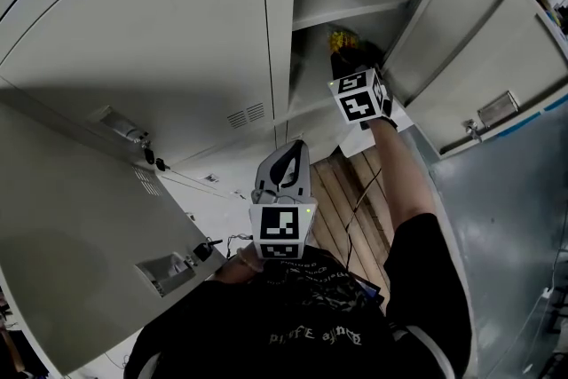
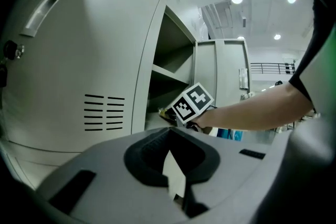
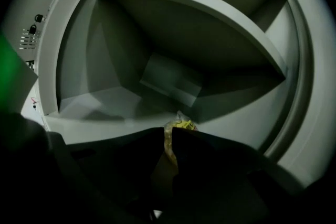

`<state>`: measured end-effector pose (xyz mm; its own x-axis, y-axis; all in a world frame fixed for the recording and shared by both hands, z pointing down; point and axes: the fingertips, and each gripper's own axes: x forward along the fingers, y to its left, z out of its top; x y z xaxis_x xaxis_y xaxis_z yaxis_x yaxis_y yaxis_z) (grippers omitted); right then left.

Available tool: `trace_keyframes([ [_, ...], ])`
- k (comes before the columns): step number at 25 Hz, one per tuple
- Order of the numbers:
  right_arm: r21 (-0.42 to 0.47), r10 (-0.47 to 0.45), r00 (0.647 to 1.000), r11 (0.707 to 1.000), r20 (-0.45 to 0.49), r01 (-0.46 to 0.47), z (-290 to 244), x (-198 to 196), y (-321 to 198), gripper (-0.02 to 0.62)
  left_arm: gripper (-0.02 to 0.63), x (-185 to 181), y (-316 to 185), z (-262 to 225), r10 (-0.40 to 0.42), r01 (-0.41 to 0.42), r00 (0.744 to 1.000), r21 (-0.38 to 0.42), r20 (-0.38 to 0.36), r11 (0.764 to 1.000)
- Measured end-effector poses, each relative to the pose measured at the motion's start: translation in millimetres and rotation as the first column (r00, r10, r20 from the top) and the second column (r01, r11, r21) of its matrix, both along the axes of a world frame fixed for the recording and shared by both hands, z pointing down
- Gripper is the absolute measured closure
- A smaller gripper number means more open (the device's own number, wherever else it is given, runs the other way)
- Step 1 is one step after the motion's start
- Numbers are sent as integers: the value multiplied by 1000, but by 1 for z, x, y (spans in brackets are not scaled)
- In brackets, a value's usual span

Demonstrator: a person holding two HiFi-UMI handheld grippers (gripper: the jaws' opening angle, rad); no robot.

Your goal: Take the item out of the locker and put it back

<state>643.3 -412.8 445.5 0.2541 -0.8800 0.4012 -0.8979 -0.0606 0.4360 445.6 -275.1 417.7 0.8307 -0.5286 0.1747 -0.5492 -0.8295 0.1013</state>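
- Inside the open locker (image 1: 282, 31), under its shelf (image 3: 210, 8), the right gripper (image 3: 169, 139) has its jaws drawn narrow on a yellow packet (image 3: 181, 125). The packet is pinched in the slit between them, its top poking out just above the front lip of the compartment floor (image 3: 105, 107).
- Down by the person's chest, the left gripper (image 1: 284, 160) is well clear of the locker. Its jaws are together, with nothing between them.
- Step in hand, as I judge it: the packet is being carried within the compartment. Whether it is on its way out or being put back cannot be told from this moment.
- Next move, either way: keep the pinch firm and travel level. To take it out, draw straight back through the opening. To put it back, lower it onto the floor, then part the jaws.
- Room: the shelf is well overhead and the side walls are well apart. The open door (image 1: 484, 49) stands on the right, so the straight path back toward the body looks clear.
- Edges to mind: the front lip just below the jaws, and the door frame.
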Motion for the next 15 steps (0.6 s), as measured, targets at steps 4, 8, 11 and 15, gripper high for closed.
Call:
trace_keyframes([
  [4,-33,9,996,999,83,-6,11,-5,1,513,600,1,5,-2,17,-17,1000,4,-3,1000],
  [8,-43,15,991,999,131,-9,15,-9,0,456,600,1,8,-3,28,-28,1000,3,-5,1000],
  [11,-32,25,991,999,130,-21,13,-9,1,401,600,-1,10,-3,36,-36,999,6,-3,999],
  [15,34,32,988,999,153,-37,-1,-13,7,388,600,-2,10,-5,43,-43,999,15,-5,999],
])
